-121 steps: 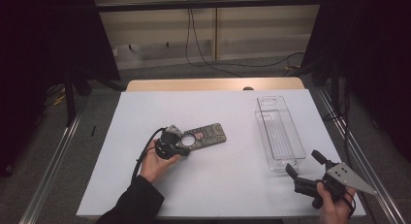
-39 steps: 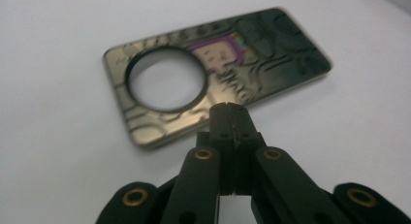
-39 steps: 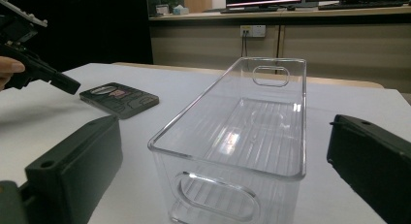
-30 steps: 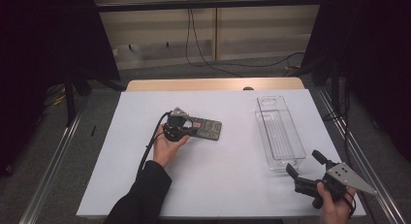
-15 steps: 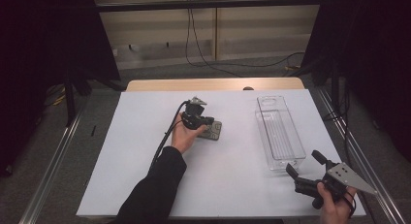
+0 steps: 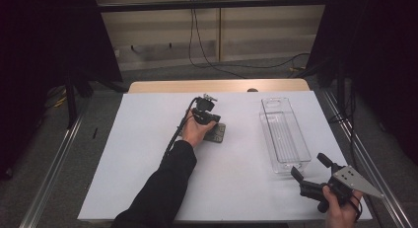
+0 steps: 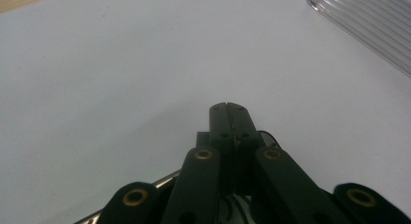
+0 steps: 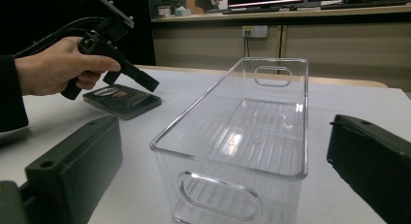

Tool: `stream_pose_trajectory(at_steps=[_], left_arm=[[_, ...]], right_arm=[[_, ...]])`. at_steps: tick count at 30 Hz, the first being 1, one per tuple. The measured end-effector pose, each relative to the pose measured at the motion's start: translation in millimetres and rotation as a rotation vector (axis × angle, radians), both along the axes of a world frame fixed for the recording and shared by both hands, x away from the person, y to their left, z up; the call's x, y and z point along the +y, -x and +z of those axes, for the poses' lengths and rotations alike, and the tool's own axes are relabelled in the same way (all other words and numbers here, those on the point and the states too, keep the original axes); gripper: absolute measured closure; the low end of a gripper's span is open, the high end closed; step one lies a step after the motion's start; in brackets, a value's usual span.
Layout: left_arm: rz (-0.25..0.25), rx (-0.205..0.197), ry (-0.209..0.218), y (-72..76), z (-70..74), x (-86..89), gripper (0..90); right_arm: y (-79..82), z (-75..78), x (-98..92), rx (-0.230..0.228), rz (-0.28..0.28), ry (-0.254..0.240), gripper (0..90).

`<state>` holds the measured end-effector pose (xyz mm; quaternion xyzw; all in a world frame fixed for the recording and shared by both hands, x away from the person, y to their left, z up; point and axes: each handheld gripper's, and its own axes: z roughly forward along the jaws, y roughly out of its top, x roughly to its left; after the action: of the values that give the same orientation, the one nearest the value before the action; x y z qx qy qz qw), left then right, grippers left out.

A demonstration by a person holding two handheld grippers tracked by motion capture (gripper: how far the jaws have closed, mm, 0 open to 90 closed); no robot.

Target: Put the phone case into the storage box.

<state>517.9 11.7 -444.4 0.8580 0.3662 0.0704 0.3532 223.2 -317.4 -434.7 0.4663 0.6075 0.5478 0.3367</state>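
A dark flat keypad device (image 6: 217, 133) lies on the white table (image 6: 133, 154), partly under the person's left hand. My left gripper (image 6: 216, 120) hovers just above the device, jaws shut with nothing between them. In the left gripper view its closed fingertips (image 7: 228, 106) point over bare table, with the device's silver edge (image 7: 162, 181) below. The right gripper view shows the device (image 8: 121, 100) under that gripper (image 8: 145, 81). My right gripper (image 6: 309, 165) rests at the near right, open and empty. Its jaws (image 8: 221, 124) face the near end of a clear bin (image 8: 242, 132).
The clear plastic bin (image 6: 283, 134) stands lengthwise on the right side of the table, nothing in it; its corner (image 7: 368, 20) appears in the left gripper view. A wooden strip (image 6: 217, 86) borders the far edge. Metal rails (image 6: 54, 164) run along both sides.
The left hand has moved to the right and slightly away from the person, over the keypad device. The right gripper and the bin have stayed where they were.
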Motion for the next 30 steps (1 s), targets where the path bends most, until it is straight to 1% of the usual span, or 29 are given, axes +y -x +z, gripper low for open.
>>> stream_pose_trajectory(at_steps=[2, 5, 7, 10, 11, 12, 13, 14, 15, 16, 19, 23, 24, 30], left_arm=[[-0.003, 0.011, 0.001, -1.3, -2.7, -0.1, 90.0], [0.009, 0.009, 0.004, -1.4, -4.9, -1.4, 90.0], [-0.003, 0.006, -0.004, -1.9, -4.9, -1.5, 90.0], [0.003, 0.01, 0.001, -2.2, -5.9, -1.8, 90.0], [0.008, 0.005, -0.006, -2.6, -6.4, -2.1, 90.0], [0.002, 0.007, -0.006, -3.5, -6.8, -1.6, 90.0], [0.012, 0.012, 0.004, -3.5, -7.7, -2.0, 90.0], [0.022, 0.012, 0.005, -3.5, -8.5, -2.2, 90.0], [0.018, 0.014, 0.001, -3.6, -8.2, -2.3, 90.0], [0.014, 0.011, -0.012, -3.1, -7.6, -2.7, 90.0], [0.003, 0.035, -0.015, -1.6, -6.3, -1.5, 90.0], [-0.014, 0.035, -0.03, 0.7, -5.4, -1.0, 90.0], [-0.014, 0.032, -0.026, 1.0, -5.7, -1.3, 90.0], [-0.019, 0.046, -0.011, 1.1, -9.8, -6.5, 90.0]], right_arm=[[-0.1, -0.1, 0.2, 0.0, 0.003, 0.001, 0.0], [0.0, 0.0, 0.2, 0.0, 0.003, 0.0, 0.0], [0.3, 0.1, 0.4, 0.0, 0.002, 0.001, 0.0], [0.1, 0.0, 0.6, 0.001, 0.003, 0.006, 0.0], [-0.1, -0.1, 0.6, 0.002, 0.004, 0.006, 0.0], [-0.3, -0.2, 0.5, 0.003, 0.005, 0.009, 0.0], [-0.2, -0.2, 0.7, 0.004, 0.005, 0.009, 0.0], [-0.1, -0.2, 0.8, 0.004, 0.004, 0.009, 0.0], [-0.3, -0.2, 0.7, 0.005, 0.006, 0.01, 0.0], [-0.3, -0.4, 0.7, 0.007, 0.006, 0.009, 0.0], [0.1, -0.3, 0.0, 0.004, 0.004, 0.008, 0.0], [0.2, -0.3, -0.2, 0.004, 0.003, 0.007, 0.0], [0.2, -0.3, 0.1, 0.002, 0.003, 0.009, 0.0], [-0.1, -0.3, 0.7, 0.006, 0.003, 0.012, 0.0]])
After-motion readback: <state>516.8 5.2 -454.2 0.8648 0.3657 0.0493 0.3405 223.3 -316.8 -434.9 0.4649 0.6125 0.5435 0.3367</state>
